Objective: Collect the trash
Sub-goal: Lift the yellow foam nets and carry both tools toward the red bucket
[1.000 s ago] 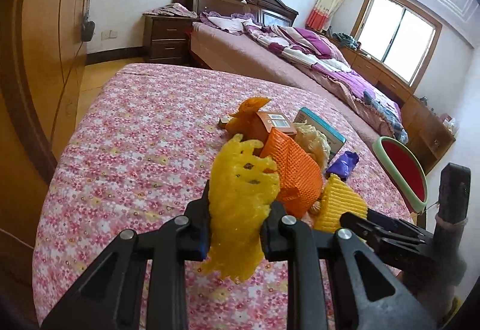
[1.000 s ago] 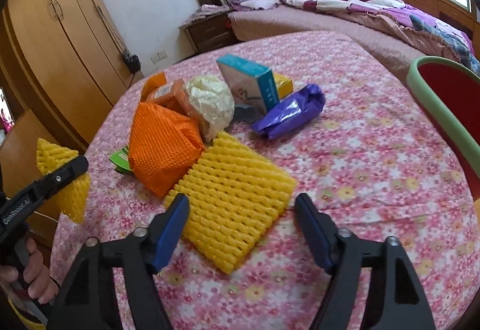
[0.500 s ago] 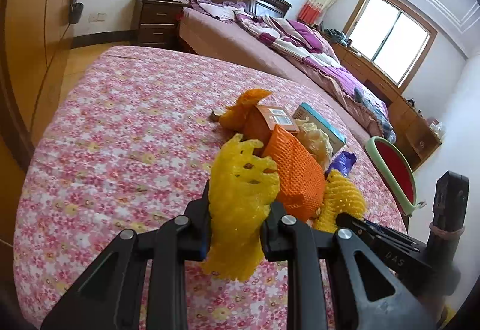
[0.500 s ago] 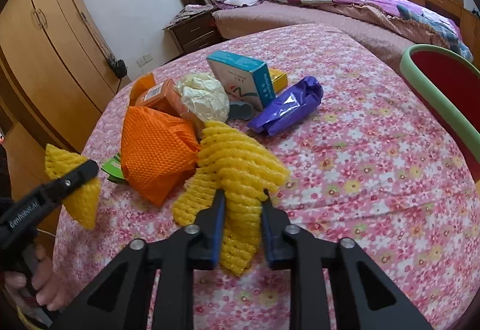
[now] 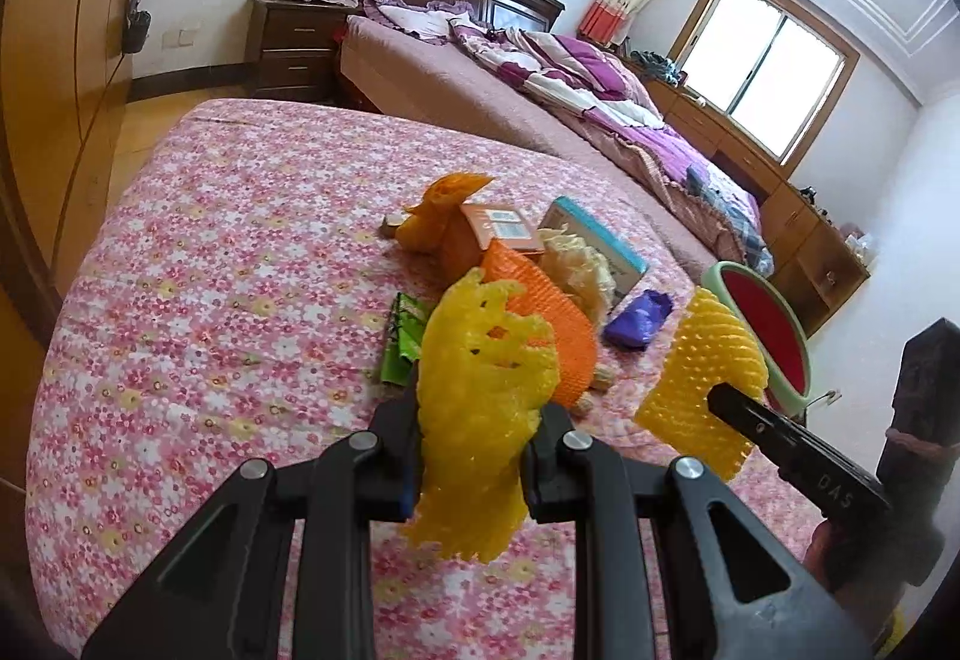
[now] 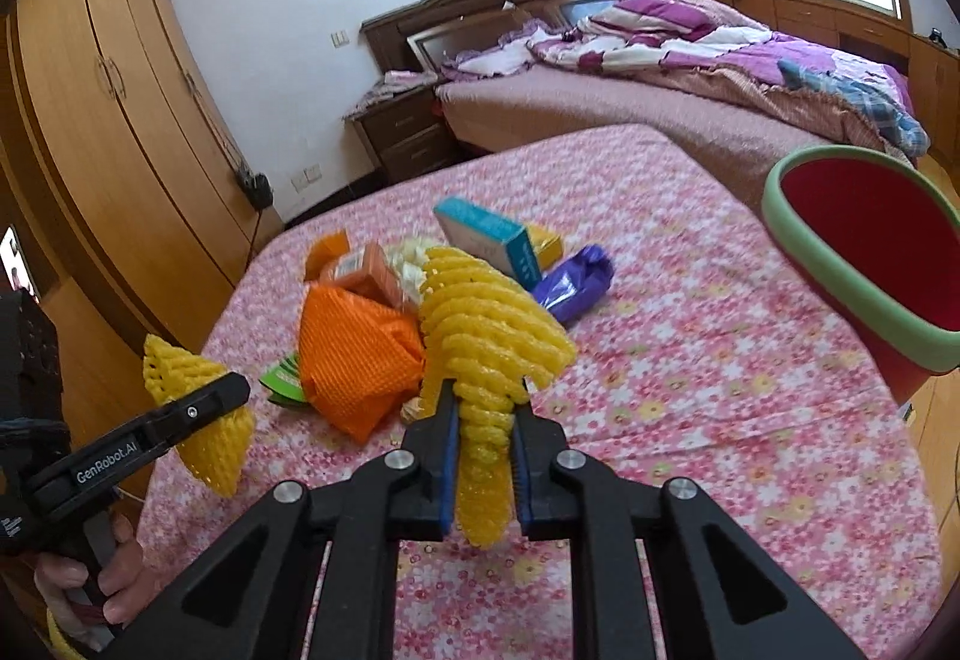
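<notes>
Both grippers are loaded right now. The left gripper (image 5: 474, 456) is clamped on a torn yellow net (image 5: 480, 396), bottom centre of its view. The right gripper (image 6: 483, 456) has just squeezed shut on a ribbed yellow net (image 6: 489, 336), lifted off the floral cloth (image 6: 690, 360). The rest of the trash sits mid-frame: orange net (image 6: 354, 354), teal box (image 6: 489, 234), purple wrapper (image 6: 573, 282). The red bin (image 6: 864, 264) is at the right edge.

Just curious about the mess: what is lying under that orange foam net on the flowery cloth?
A green wrapper pokes out from under the orange foam net at its left edge. Whatever else lies beneath is covered.
</notes>
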The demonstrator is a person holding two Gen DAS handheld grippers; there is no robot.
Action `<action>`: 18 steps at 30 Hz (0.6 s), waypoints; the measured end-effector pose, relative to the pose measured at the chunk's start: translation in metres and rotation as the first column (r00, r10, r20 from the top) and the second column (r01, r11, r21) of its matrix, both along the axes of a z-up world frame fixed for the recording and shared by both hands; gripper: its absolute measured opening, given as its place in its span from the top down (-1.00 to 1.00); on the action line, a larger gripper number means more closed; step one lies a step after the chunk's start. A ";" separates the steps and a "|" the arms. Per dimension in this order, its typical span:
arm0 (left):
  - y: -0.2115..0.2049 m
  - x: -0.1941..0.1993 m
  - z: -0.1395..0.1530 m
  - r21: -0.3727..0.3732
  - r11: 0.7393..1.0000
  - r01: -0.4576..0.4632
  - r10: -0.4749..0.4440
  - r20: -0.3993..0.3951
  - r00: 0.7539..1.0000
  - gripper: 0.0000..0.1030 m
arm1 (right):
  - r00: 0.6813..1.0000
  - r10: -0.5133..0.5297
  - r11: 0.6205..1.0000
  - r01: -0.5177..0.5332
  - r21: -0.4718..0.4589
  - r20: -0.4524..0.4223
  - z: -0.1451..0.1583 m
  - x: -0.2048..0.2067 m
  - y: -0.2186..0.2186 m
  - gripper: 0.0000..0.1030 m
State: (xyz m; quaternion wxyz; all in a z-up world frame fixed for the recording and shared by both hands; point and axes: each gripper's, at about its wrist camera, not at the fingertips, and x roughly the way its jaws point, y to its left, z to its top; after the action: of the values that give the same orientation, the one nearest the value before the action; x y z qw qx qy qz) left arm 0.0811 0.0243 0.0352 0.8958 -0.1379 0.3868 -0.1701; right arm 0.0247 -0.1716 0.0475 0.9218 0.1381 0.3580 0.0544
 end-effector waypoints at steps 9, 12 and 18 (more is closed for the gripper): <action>-0.018 -0.004 0.028 -0.008 1.000 0.027 -0.026 0.033 0.999 0.52 | 0.996 -0.026 0.999 0.023 0.037 0.090 0.033 -0.016 -0.034 0.69; -0.029 -0.005 0.036 -0.038 0.997 0.064 -0.062 0.038 0.997 0.52 | 0.993 -0.040 0.999 0.036 0.034 0.110 0.042 -0.019 -0.045 0.69; -0.063 -0.004 0.049 -0.081 0.981 0.175 -0.172 0.038 0.984 0.52 | 0.985 -0.089 0.992 0.075 0.101 0.148 0.063 -0.020 -0.071 0.69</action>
State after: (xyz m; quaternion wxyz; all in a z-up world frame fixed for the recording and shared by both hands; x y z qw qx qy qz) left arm 0.0770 -0.0387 0.0838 0.8767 -0.1387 0.3761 -0.2658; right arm 0.0051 -0.2430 0.1107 0.9403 0.1920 0.2777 0.0438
